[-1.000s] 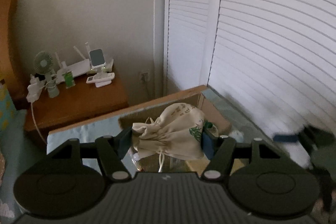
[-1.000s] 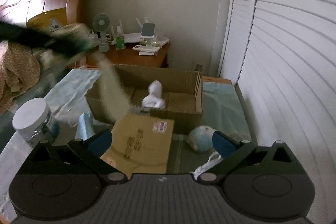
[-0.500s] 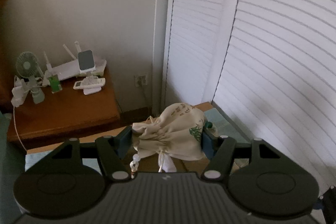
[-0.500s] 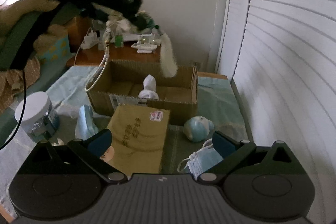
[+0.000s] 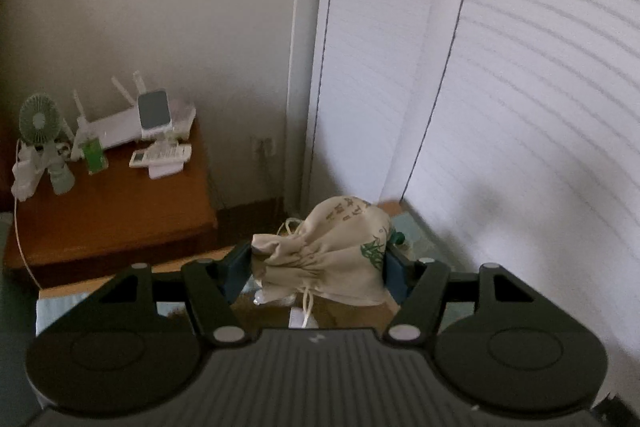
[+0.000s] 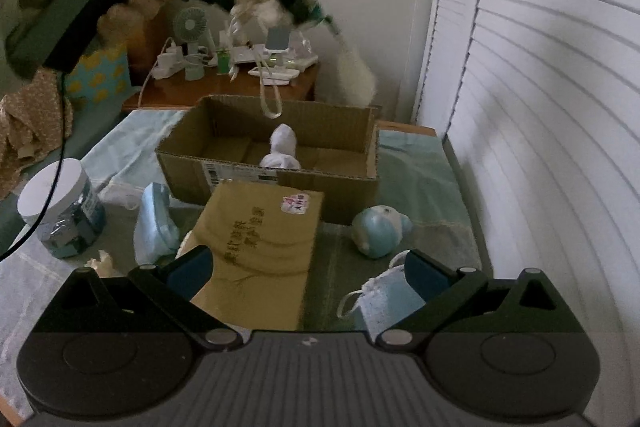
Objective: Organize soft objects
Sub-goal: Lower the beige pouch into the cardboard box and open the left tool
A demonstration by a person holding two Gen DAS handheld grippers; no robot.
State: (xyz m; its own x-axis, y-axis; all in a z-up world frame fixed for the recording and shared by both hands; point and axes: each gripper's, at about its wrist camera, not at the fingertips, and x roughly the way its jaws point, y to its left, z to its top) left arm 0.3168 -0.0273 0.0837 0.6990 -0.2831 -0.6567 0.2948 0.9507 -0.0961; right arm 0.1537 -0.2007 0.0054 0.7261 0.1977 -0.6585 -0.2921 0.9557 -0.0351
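Both grippers are up: the left gripper (image 5: 318, 269) stays clamped on the cloth pouch (image 5: 328, 255), which has been carried further over the cardboard box (image 6: 276, 155), high above it now, strings dangling. Right gripper (image 6: 308, 267) hovers with its fingers apart, empty, a touch lower than before over the envelope (image 6: 260, 247) and mask (image 6: 390, 303). One white sock (image 6: 282, 147) sits in the box.

Beige wall (image 5: 160, 7), white louvred doors (image 5: 520, 67), wood nightstand (image 5: 112, 211), dim rm
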